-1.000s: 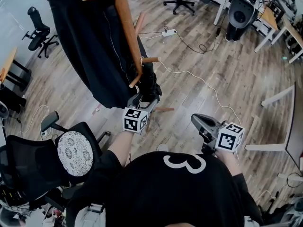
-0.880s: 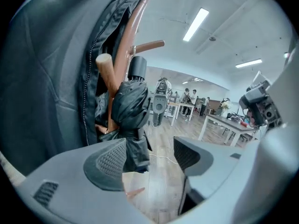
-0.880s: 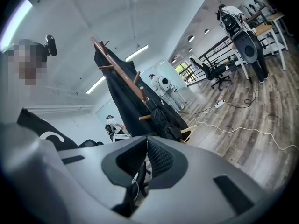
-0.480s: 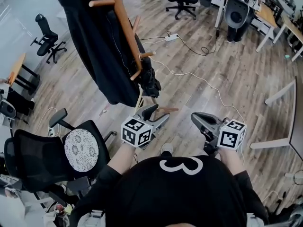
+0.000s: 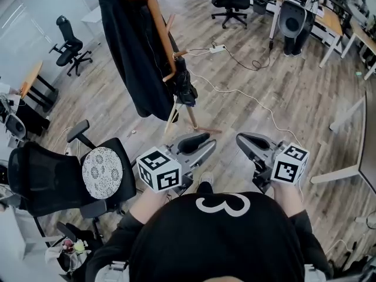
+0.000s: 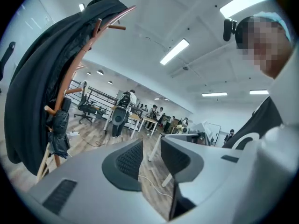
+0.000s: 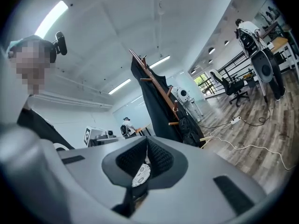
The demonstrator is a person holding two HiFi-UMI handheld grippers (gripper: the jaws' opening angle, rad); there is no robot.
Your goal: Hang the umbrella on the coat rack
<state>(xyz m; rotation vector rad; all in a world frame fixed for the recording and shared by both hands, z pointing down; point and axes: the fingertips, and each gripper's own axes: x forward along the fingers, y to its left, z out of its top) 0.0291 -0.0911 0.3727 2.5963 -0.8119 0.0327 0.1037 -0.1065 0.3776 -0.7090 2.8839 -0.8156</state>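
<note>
The black folded umbrella [image 5: 184, 88] is hanging from a lower peg of the brown wooden coat rack [image 5: 157, 22], just beside the long black coat [image 5: 126, 46] that is draping over the rack's upper pegs; rack and umbrella are standing well apart from both hands, across the grey wood-plank floor [image 5: 276, 93]; the left hand-held gripper [image 5: 198, 141] is pointing toward the rack, released, its jaws having just been closing, with a narrow gap and nothing between them; the right hand-held gripper [image 5: 245, 140] is hovering beside it, clenched with pads meeting at the tips, grasping nothing; a black mesh office chair with a round patterned cushion [image 5: 101, 172] is sitting at the person's left.
</note>
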